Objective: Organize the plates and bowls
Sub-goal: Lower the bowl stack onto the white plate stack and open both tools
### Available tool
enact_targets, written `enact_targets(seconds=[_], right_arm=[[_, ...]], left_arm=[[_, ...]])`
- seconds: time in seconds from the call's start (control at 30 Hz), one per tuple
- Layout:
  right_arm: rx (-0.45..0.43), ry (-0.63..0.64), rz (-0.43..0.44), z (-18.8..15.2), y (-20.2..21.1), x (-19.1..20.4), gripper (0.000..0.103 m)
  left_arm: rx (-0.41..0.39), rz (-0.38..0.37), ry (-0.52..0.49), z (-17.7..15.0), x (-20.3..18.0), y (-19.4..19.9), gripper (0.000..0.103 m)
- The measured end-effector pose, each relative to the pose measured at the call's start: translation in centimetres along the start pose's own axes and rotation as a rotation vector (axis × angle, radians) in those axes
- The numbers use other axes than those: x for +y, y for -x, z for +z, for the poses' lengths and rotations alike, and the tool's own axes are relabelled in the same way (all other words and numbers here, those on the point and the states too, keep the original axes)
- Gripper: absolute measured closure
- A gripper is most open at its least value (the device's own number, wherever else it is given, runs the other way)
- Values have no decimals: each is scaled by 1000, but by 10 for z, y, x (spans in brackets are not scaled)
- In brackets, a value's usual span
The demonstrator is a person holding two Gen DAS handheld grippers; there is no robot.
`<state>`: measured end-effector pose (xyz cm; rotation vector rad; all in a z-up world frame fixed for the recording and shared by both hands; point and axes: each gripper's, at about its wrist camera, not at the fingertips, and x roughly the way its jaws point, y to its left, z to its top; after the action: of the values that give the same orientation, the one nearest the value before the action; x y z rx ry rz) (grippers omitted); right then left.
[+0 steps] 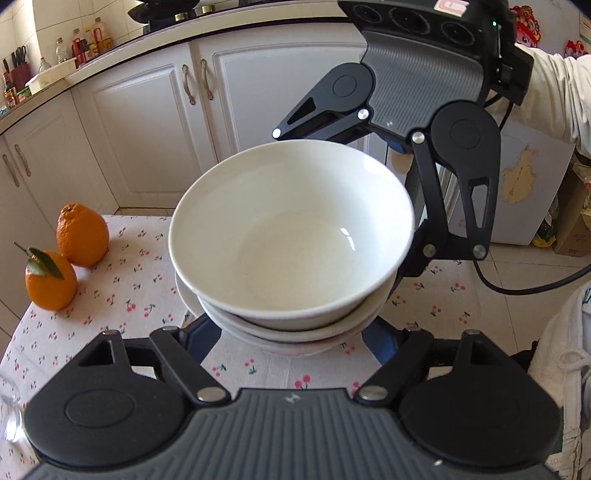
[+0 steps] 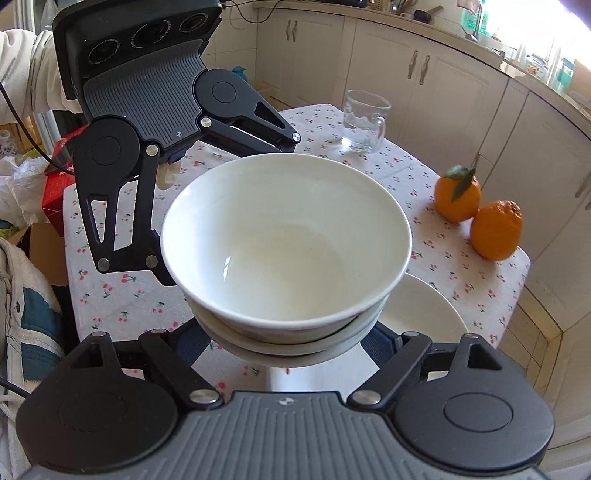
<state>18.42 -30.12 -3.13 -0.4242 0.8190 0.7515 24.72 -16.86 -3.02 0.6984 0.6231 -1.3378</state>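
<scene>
Kitchen table (image 2: 461,258): nested bowls (image 2: 286,236) at centre, cradled between left gripper (image 1: 291,332) and right gripper (image 2: 284,339), both spread wide against the stack. Plate (image 2: 424,314) at 4 o'clock, apparently unstacked.

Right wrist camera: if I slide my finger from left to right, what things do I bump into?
Other gripper → stack of bowls → white plate → orange with a leaf → bumpy orange.

White kitchen cabinets (image 1: 155,122), tiled floor (image 1: 517,280), prob. window (image 2: 517,22) w/ daylight.
</scene>
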Motion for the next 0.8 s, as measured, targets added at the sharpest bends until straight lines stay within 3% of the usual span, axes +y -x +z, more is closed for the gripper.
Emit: enact_targets(seconds=[0.37,0.8], right_arm=[[35,-98,-62,-36,-4,-43,13],[39,-151,-43,-46,-15,-61,13]], left_arm=[[22,-45,-36,23,16,-54,21],[27,-48,-11,23,24,-66,21]])
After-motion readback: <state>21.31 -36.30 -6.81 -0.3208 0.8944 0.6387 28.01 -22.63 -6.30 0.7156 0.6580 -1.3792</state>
